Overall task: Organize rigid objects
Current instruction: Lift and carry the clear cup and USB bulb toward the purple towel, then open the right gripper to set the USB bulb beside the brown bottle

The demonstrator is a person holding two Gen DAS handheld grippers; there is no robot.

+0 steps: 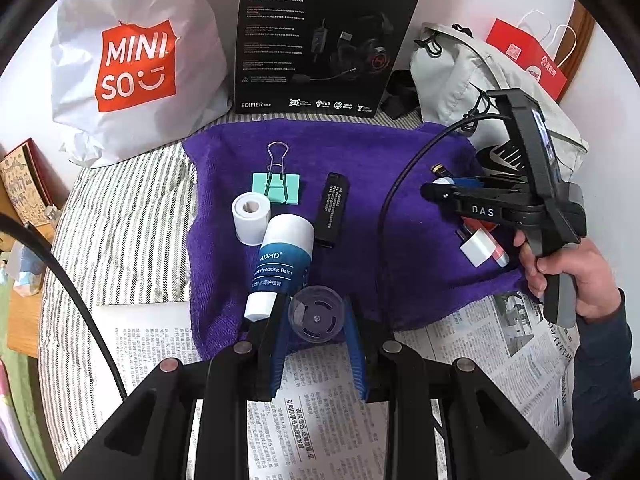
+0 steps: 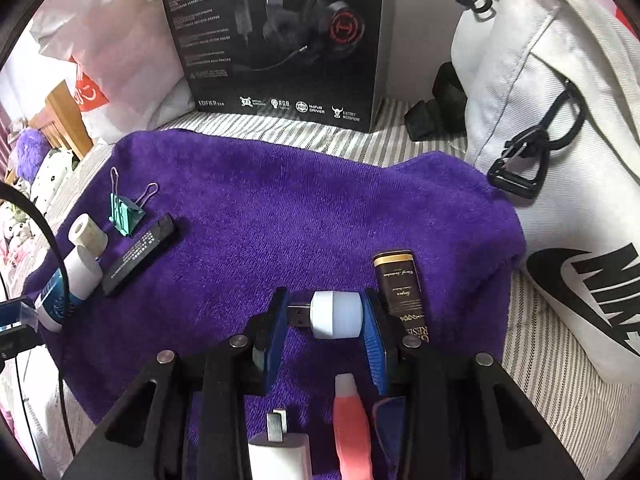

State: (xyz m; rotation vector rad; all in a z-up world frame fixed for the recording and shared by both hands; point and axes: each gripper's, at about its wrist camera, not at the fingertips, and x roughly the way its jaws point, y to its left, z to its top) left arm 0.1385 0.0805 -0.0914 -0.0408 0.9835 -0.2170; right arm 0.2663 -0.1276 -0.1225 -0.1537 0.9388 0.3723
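Purple towel (image 2: pixel 304 216) lies open mid-cloth; right tongs (image 2: pixel 326 316) clamp a white USB light (image 2: pixel 336 314) crosswise, plug leftward; left tongs (image 1: pixel 316 316) grip a clear cap (image 1: pixel 316 314).

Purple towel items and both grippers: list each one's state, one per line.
left gripper: shut on clear round cap
right gripper: shut on white USB light
balm tube: lying down
binder clip: handles up
black stick: lying flat
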